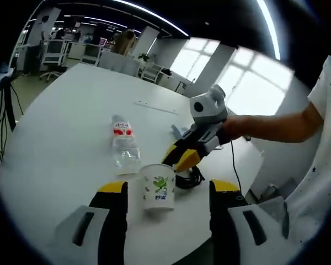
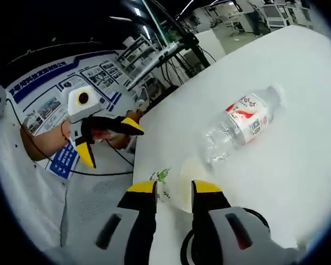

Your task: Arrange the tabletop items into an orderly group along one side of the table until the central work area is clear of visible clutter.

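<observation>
A white paper cup (image 1: 159,190) with a green print stands upright near the table's edge. It sits between the wide-apart jaws of my left gripper (image 1: 169,187), which is open and touches nothing. My right gripper (image 1: 180,159) reaches in from the right, its yellow tips close together at the cup's far rim. In the right gripper view, my right gripper (image 2: 174,187) has the cup (image 2: 175,185) filling the narrow gap between its jaws. A clear water bottle (image 1: 124,146) with a red-and-white label lies on its side just beyond the cup. The same bottle (image 2: 240,124) shows in the right gripper view.
A black cable (image 1: 192,178) lies coiled by the cup at the edge of the white table (image 1: 60,138). A thin white strip (image 1: 154,106) lies farther back. My left gripper (image 2: 109,142) hangs open off the table's edge. Office desks and chairs stand beyond.
</observation>
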Tool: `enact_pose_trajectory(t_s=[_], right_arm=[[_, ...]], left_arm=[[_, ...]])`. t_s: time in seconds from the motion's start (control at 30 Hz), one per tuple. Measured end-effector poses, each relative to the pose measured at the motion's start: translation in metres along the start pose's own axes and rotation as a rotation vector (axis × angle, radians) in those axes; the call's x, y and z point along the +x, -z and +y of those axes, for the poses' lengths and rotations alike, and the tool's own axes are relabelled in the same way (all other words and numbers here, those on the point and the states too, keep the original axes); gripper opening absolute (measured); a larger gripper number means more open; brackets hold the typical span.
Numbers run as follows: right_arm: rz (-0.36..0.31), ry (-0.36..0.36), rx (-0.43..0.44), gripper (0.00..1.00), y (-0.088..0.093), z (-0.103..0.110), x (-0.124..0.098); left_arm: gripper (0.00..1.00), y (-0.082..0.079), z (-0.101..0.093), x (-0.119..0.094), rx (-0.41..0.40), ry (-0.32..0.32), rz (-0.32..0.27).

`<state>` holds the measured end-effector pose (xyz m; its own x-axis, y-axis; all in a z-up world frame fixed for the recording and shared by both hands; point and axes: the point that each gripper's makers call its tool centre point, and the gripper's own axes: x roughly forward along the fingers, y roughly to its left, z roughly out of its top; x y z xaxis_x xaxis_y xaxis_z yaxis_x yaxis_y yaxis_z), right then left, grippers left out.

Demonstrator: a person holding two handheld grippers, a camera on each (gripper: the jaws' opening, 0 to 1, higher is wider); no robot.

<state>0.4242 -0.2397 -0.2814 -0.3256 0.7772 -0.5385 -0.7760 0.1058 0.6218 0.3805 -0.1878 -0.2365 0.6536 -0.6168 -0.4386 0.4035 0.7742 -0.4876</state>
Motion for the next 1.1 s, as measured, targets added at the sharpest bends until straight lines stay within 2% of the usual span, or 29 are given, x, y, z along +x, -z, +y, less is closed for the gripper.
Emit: enact_pose_trajectory(t_s=[0.2, 0.33, 0.53, 0.6, 0.67, 0.73, 0.8, 0.83, 0.9, 1.1], right_arm=[[0.018, -0.044, 0.016, 0.14, 0.004, 0.002, 0.004], [0.028, -0.054, 0.022, 0.03, 0.006, 0.005, 0.003], [0.042, -0.124, 0.049, 0.0, 0.013, 0.025, 0.0], [0.008, -0.148, 0.046, 0.0, 0.009, 0.036, -0.004], [0.006, -0.152, 0.036, 0.0, 0.01, 0.045, -0.008], [0.025, -0.143, 0.014, 0.0, 0.014, 0.049, -0.012], [0.001, -0.127, -0.033, 0.0, 0.009, 0.053, -0.019], [-0.001, -0.128, -0.021, 0.0, 0.009, 0.056, -0.023], [-0.048, -0.097, -0.029, 0.0, -0.002, 0.058, -0.034], [-0.098, 0.024, -0.077, 0.0, -0.02, 0.053, -0.072]], left_arm=[[0.59, -0.001, 0.002, 0.001, -0.013, -0.005, -0.008], [0.59, -0.003, 0.0, 0.002, -0.01, 0.004, -0.006], [0.58, -0.003, 0.0, 0.003, -0.016, 0.008, -0.006], [0.58, -0.006, -0.002, 0.003, -0.019, 0.012, -0.014], [0.58, -0.008, -0.004, 0.003, -0.014, 0.016, -0.018], [0.57, -0.008, -0.006, 0.003, -0.012, 0.021, -0.017], [0.57, -0.01, -0.008, 0.004, -0.006, 0.027, -0.02], [0.57, -0.01, -0.009, 0.004, -0.005, 0.03, -0.023], [0.57, -0.012, -0.011, 0.004, -0.005, 0.037, -0.028], [0.57, -0.013, -0.017, 0.005, 0.007, 0.054, -0.027]])
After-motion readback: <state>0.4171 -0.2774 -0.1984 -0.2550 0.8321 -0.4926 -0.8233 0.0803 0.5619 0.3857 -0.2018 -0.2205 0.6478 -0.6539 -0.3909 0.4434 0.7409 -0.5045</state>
